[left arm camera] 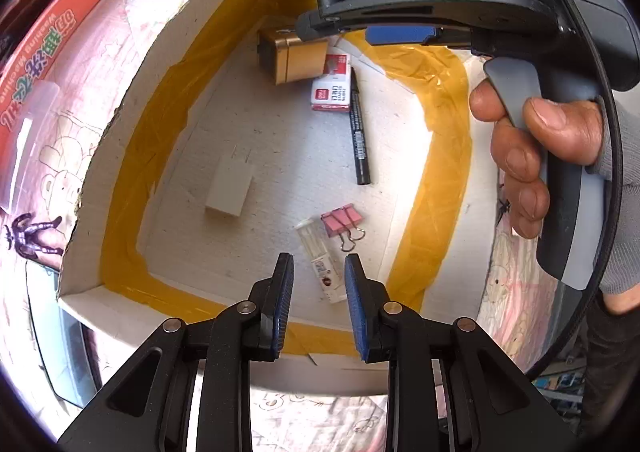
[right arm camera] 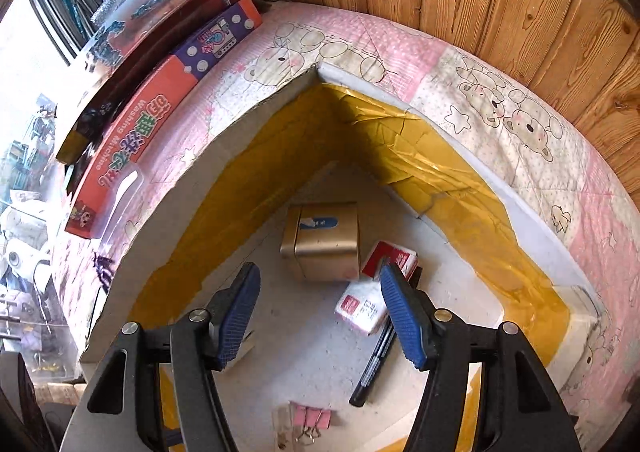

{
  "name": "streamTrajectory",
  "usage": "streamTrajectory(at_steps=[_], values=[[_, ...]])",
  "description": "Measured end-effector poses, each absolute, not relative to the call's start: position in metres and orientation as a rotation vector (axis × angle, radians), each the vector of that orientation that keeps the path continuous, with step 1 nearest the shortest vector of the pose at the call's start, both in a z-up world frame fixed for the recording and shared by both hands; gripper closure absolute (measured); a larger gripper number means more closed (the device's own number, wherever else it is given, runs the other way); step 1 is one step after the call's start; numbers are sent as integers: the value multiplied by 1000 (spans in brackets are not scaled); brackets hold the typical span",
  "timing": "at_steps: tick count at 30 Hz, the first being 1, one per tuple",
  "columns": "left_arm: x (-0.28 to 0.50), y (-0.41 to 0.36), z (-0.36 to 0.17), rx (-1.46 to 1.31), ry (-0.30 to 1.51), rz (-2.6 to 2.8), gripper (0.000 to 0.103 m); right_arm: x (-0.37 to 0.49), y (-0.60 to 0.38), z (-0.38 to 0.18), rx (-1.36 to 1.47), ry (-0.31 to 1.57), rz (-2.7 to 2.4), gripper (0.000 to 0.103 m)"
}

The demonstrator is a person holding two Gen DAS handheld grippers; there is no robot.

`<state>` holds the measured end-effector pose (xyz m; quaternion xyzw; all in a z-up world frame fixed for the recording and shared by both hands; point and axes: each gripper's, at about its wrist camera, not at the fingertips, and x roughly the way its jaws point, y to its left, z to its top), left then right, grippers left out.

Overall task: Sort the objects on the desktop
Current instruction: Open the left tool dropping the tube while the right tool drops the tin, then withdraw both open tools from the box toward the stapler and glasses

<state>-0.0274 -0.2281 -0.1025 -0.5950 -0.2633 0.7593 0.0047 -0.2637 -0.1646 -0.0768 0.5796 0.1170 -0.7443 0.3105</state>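
Below both hand-held grippers, a black marker [left arm camera: 359, 130] lies flat in the tape-lined box [left arm camera: 160, 92], long axis running away from the left hand-held gripper [left arm camera: 319, 272], beside the staples box [left arm camera: 331, 92]. Left hand-held gripper and right hand-held gripper [right arm camera: 320, 308] both stand open, empty.

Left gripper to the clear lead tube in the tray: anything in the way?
Nothing visible. The left gripper is open and empty, hanging above the clear lead tube, which lies flat on the tray floor. The pink binder clip sits close beside the tube's far end, not across the approach.
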Motion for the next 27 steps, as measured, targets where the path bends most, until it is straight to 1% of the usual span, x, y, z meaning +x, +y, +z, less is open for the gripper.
streamTrajectory(at_steps=[5, 19, 27], values=[[-16, -210, -79, -1821, -728, 2461, 75, -235, -137, -55, 1504, 284, -1951, 38], [31, -166, -24, -1705, -489, 2649, 72, -159, -69, -12, 1390, 315, -2005, 37], [54, -153, -7, -1663, -427, 2714, 71, -113, -45, 4, 1266, 326, -2042, 37]])
